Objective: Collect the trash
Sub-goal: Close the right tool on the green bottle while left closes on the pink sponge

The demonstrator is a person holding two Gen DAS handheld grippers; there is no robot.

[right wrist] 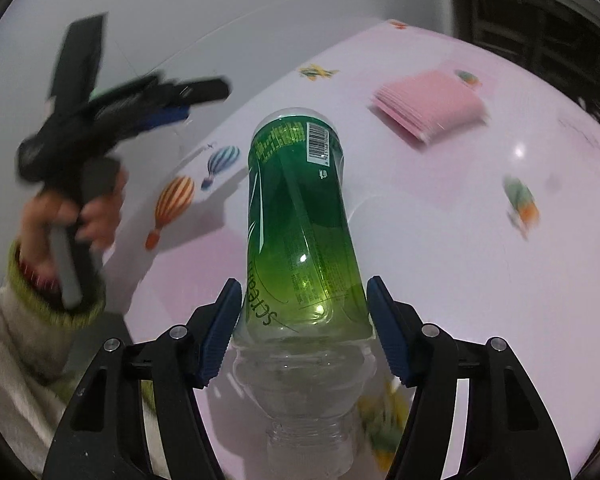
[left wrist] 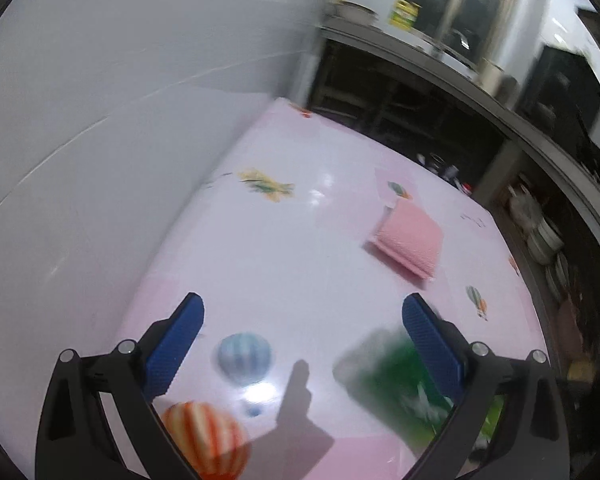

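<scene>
Clearly the bottle (right wrist: 300,240) was the trash in hand: a clear plastic one with a green label, cap off, its threaded neck toward the camera and its base pointing away over the table (right wrist: 440,260). It sat between the blue pads of the right gripper (right wrist: 304,320), which pressed its flanks near the shoulder, where the label ended. The jaws stood partly closed, gripping the bottle from both sides.

It looked empty, so probably very light, and the thin wall would likely dent under a hard squeeze. The glossy label could slip; the shoulder, where the body narrows and stiffens, seemed the better place to hold, roughly where the pads already were.

The left gripper (left wrist: 302,340) hovered over the table with its jaws wide apart and nothing between them. In the left view the bottle showed only as a green blur at the lower right, behind the right-hand pad. In the right view a hand (right wrist: 72,216) in a pale sleeve with a green cuff held that gripper's handle.

A folded pink cloth (left wrist: 408,240) lay farther back on the table, well apart from both grippers.
</scene>
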